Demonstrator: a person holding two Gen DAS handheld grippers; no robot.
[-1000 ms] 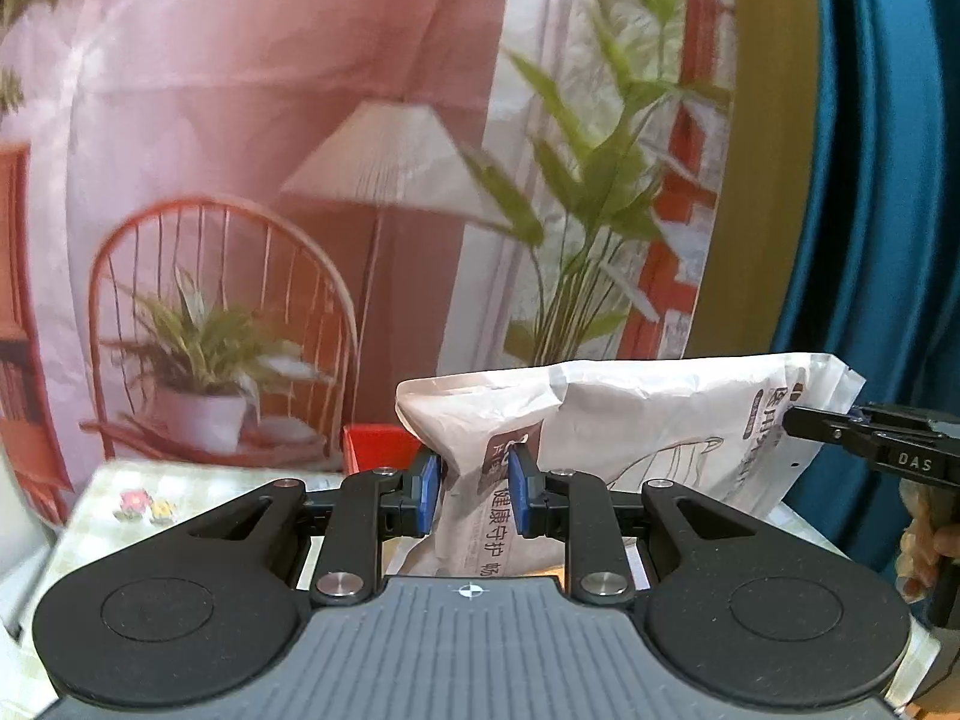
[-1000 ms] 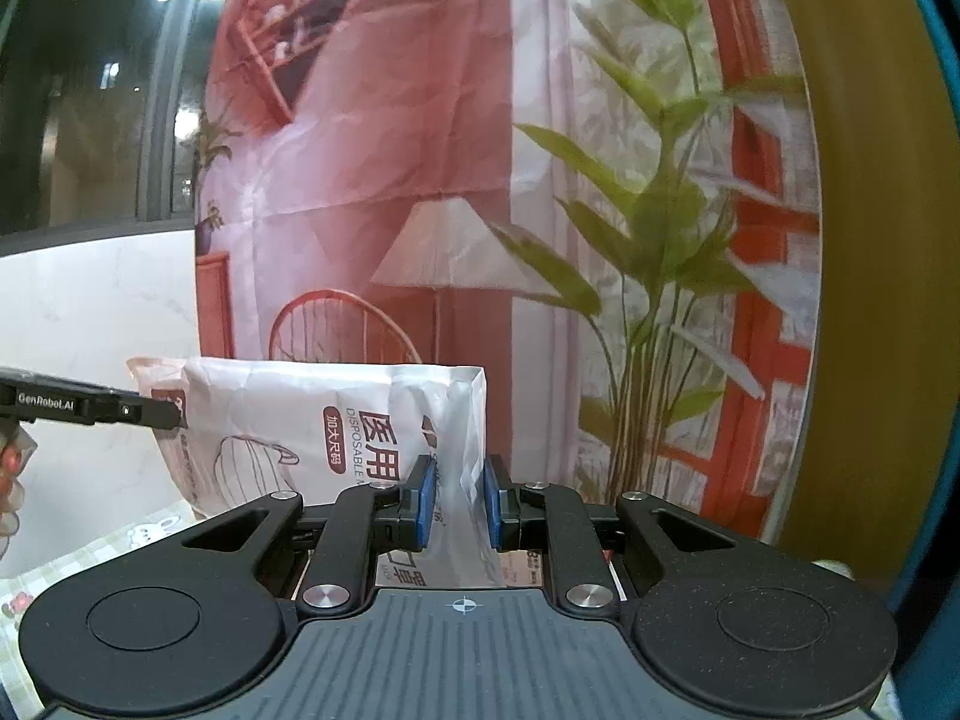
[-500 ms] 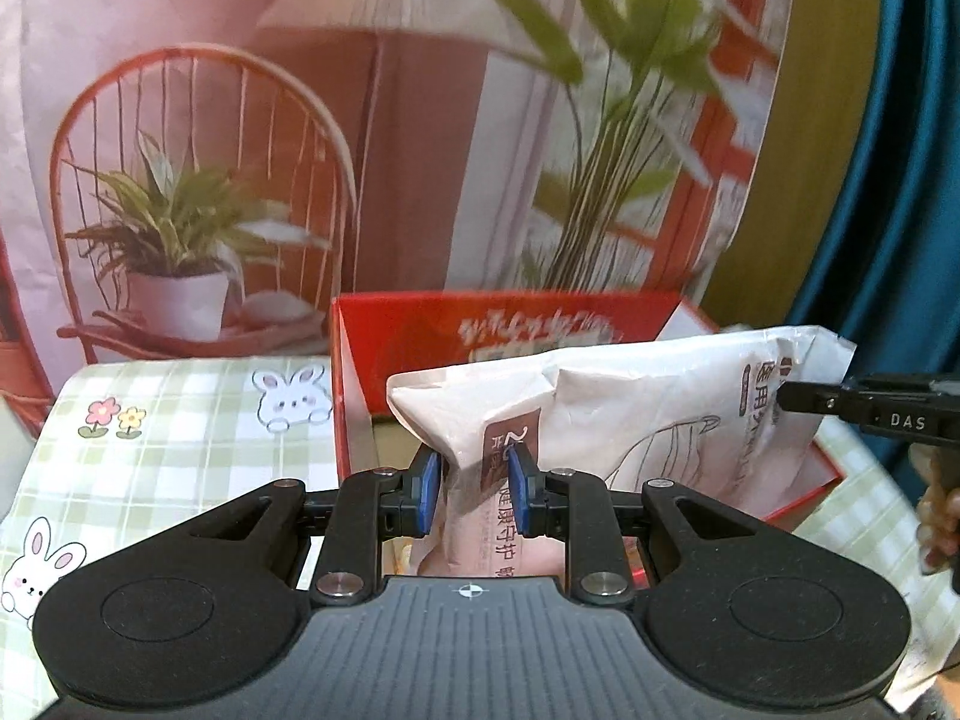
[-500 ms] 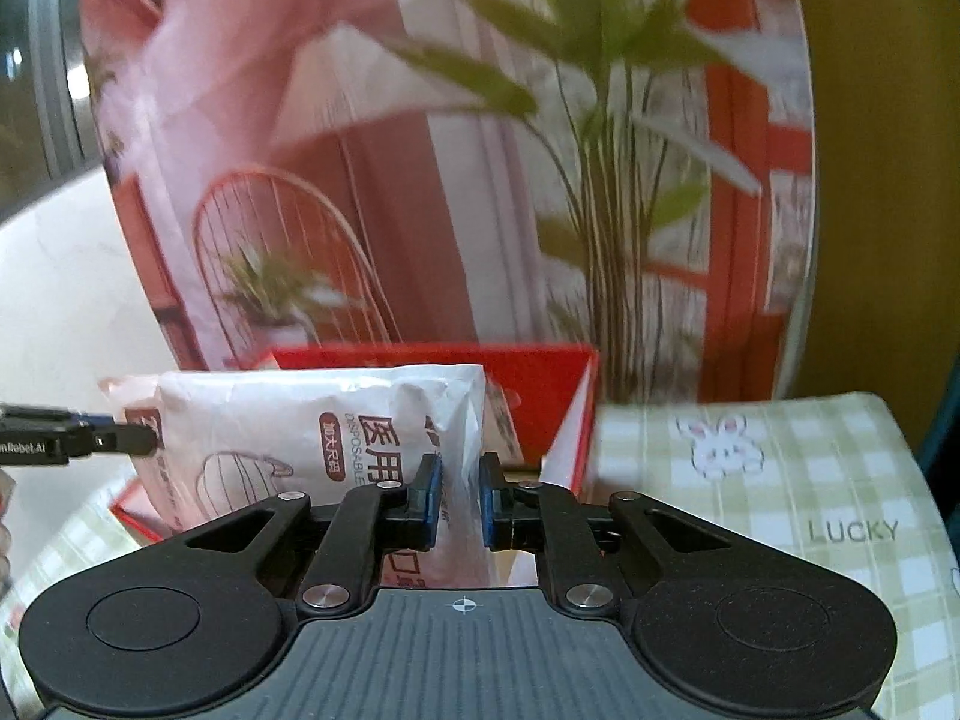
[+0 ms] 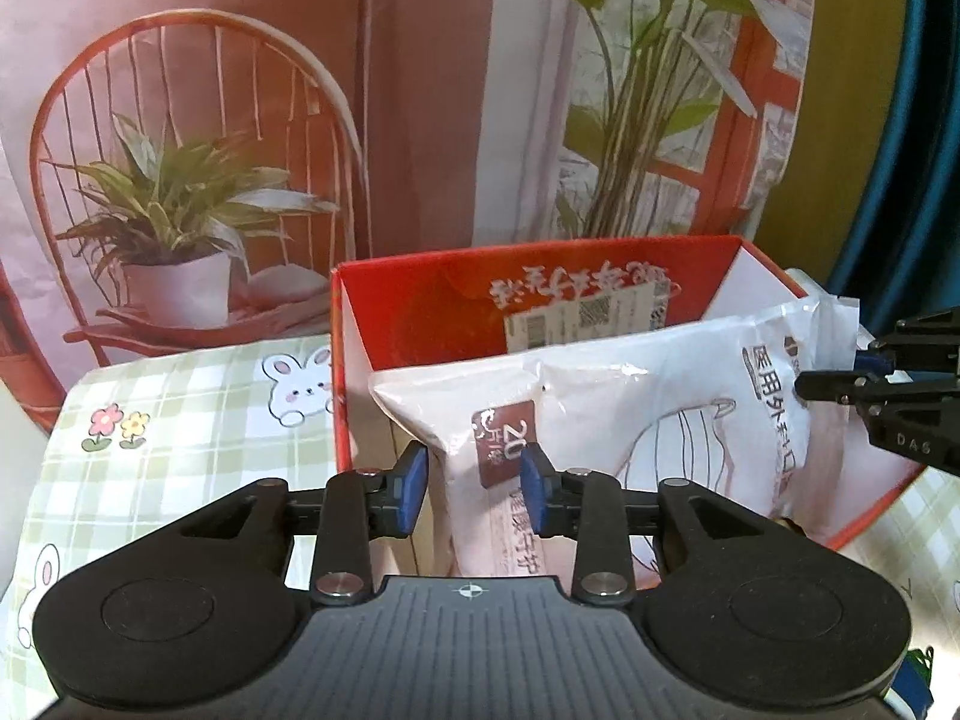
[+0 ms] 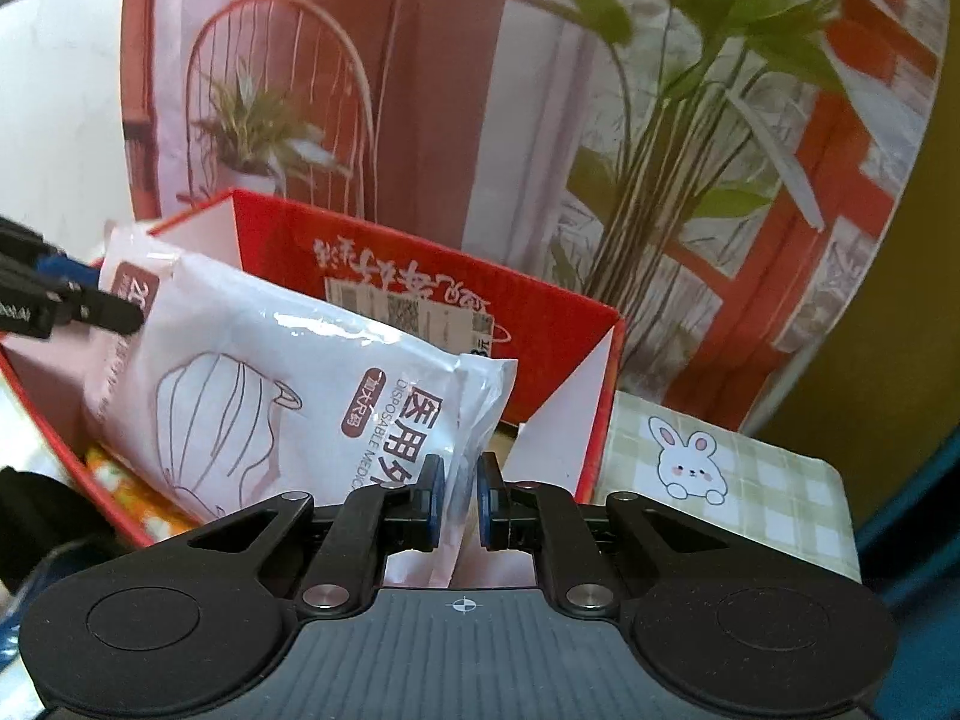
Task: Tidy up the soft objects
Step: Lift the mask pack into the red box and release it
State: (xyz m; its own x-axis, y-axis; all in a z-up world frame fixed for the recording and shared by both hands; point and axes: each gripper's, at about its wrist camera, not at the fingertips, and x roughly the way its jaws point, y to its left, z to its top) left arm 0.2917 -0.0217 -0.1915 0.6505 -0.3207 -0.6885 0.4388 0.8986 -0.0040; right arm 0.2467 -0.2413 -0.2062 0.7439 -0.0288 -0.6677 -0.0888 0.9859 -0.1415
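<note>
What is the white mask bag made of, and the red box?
The mask bag looks like thin glossy plastic film: it crinkles and shows bright glare spots. The red box looks like stiff cardboard with a smooth printed red coat: flat straight walls, white on one side.

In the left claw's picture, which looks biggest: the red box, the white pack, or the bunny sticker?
1. Red box looks biggest, though the pack hides part of it.
2. White pack, close behind; it sits nearer the camera, so this is unsure.
3. Bunny sticker, clearly smallest.
</note>
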